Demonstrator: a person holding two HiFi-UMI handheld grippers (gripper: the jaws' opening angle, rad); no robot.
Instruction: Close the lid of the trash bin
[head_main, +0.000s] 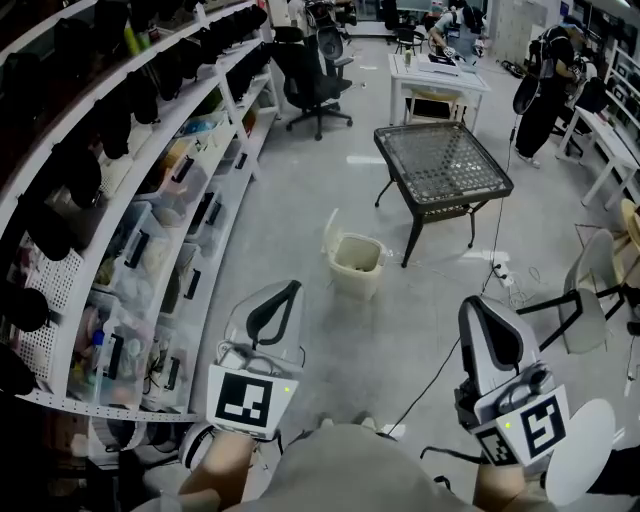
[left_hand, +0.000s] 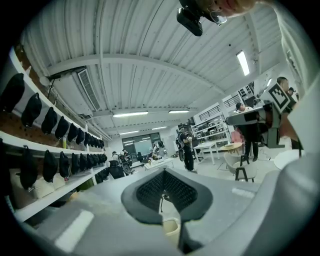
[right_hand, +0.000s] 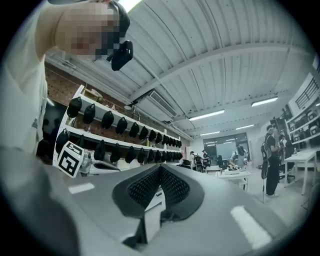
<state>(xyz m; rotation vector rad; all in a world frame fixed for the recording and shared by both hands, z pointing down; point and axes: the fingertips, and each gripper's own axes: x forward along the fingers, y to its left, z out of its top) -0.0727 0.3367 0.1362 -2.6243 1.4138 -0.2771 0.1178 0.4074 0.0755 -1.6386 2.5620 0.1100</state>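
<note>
Well short of the trash bin, left gripper and right gripper hover, jaws pressed together and empty, with nothing in reach. Lid stands up at the bin's back edge, so it probably only needs a push.

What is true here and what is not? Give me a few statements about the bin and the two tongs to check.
1. The lid of the trash bin stands open. True.
2. The left tongs grip the lid. False: they are well short of the bin, shut on nothing.
3. The bin stands on the floor near the black mesh-top table. True.
4. The right tongs hold a cap. False: they are shut and empty.
</note>
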